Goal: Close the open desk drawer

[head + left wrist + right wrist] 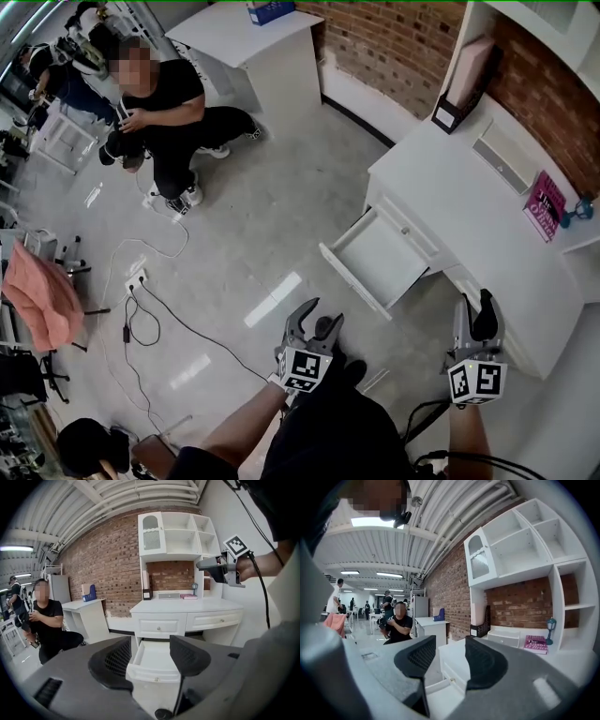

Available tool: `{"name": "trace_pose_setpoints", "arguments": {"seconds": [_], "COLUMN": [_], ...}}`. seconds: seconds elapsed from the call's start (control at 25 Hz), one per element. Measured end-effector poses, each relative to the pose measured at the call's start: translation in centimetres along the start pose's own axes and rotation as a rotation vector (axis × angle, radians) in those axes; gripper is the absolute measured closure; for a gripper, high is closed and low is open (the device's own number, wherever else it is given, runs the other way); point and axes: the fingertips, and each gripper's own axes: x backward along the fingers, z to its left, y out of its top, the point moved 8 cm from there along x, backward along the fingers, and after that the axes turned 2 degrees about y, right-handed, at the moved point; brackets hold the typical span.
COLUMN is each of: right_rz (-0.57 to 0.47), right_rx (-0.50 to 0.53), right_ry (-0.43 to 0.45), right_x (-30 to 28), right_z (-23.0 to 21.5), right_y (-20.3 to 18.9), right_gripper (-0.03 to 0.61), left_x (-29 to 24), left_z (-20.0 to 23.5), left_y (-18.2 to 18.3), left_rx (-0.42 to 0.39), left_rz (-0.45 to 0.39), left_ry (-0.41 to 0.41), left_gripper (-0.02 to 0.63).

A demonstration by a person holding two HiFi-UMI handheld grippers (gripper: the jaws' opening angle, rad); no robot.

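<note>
The left gripper (317, 326) has its dark jaws spread apart with nothing between them, and the right gripper (473, 314) likewise holds its jaws released and bare, both hanging above the grey floor (272, 225). Just beyond them, touched by neither, the white wooden desk drawer (380, 255) stands pulled out beneath the white tabletop (459, 202), where a pink book (545, 204) lies at the far right. Far to the left, a person in black clothes (169, 108) crouches on the floor.
</note>
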Motion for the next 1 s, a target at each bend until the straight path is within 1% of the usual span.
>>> {"name": "trace_pose_setpoints", "arguments": {"seconds": [0.08, 0.2, 0.32, 0.44, 0.56, 0.64, 0.72, 0.88, 1.0], "right_rz": [0.009, 0.016, -0.002, 0.015, 0.037, 0.062, 0.085, 0.12, 0.146], "right_rx": [0.01, 0.012, 0.014, 0.04, 0.039, 0.008, 0.004, 0.031, 0.027], "right_ry": [-0.016, -0.03, -0.006, 0.032, 0.064, 0.081, 0.111, 0.201, 0.25], "right_x": [-1.8, -5.4, -9.3, -11.2, -12.8, -14.1, -15.1, -16.5, -16.9], "right_z": [-0.1, 0.5, 1.5, 2.2, 2.0, 1.6, 1.7, 2.3, 2.6], "right_y": [-0.1, -0.6, -1.4, -2.7, -5.6, -8.3, -11.1, -16.0, -19.2], "right_gripper": [0.382, 0.382, 0.383, 0.385, 0.39, 0.403, 0.405, 0.405, 0.41], "left_x": [-1.9, -4.7, -7.8, -10.1, -12.6, -14.2, -15.3, -18.0, -20.2], "left_z": [1.0, 3.0, 5.1, 4.7, 3.6, 2.9, 2.2, 1.2, 0.6], "left_y": [-1.1, -3.1, -5.6, -8.6, -12.0, -14.2, -16.4, -19.7, -22.2], "left_rx": [-0.009, -0.051, -0.089, -0.111, -0.138, -0.164, -0.182, -0.163, -0.176], "left_rz": [0.015, 0.041, 0.059, 0.108, 0.154, 0.182, 0.22, 0.267, 0.304], "left_ry": [-0.016, -0.046, -0.081, -0.142, -0.177, -0.186, -0.186, -0.152, -0.158], "left_gripper": [0.36, 0.36, 0.36, 0.36, 0.36, 0.36, 0.36, 0.36, 0.36]}}
